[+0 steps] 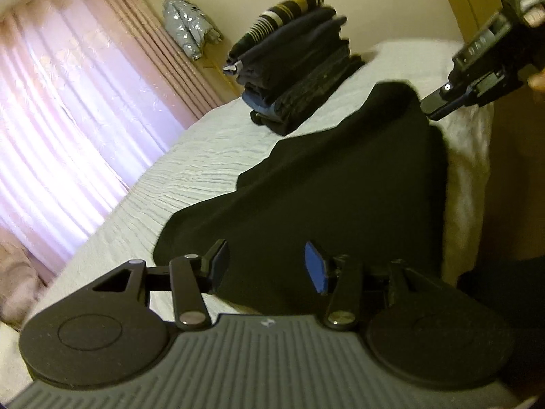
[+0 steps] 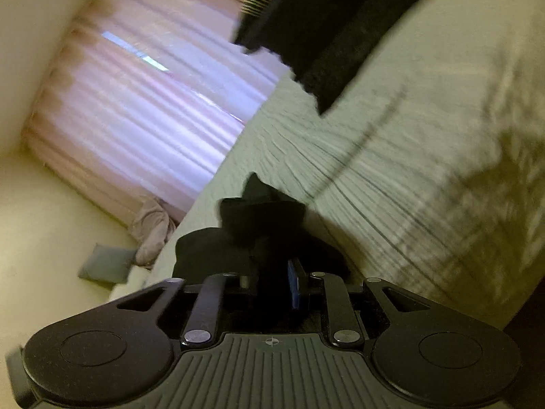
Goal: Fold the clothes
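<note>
Two grippers, left fingers [image 1: 269, 266] spread empty, right fingers [image 2: 272, 283] pinching black garment [image 1: 340, 184] edge

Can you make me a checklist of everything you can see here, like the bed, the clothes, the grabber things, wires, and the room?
Surface: white textured bed cover, wrinkled.
Job's things: black garment spread on the bed, one corner lifted; stack of folded dark clothes further back, a striped piece on top.
Clutter: silvery-grey bag beside the curtain; pink cloth heap and a grey cushion on the floor.
Grippers: left gripper open, over the garment's near edge; right gripper shut on the black garment.
Cables: nothing seen.
Surroundings: pink curtains with daylight behind, cream walls.
</note>
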Action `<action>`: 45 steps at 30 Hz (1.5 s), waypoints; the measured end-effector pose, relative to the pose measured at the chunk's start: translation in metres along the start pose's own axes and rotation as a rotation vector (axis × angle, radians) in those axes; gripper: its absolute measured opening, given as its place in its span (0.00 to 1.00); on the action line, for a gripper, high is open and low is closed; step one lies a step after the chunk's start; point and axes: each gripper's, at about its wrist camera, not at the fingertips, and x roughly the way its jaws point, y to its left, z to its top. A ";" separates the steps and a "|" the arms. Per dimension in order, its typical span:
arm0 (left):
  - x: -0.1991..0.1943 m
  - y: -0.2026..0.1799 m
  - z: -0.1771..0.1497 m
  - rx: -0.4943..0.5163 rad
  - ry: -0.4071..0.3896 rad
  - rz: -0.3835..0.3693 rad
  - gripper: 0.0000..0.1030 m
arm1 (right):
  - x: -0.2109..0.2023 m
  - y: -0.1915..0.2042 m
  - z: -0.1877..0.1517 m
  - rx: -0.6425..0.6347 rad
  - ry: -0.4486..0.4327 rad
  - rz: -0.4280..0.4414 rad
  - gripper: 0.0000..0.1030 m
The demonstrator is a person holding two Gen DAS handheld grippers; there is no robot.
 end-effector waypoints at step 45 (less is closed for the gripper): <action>-0.027 -0.023 -0.012 -0.071 -0.007 -0.054 0.52 | -0.001 -0.008 0.013 -0.103 0.037 -0.086 0.87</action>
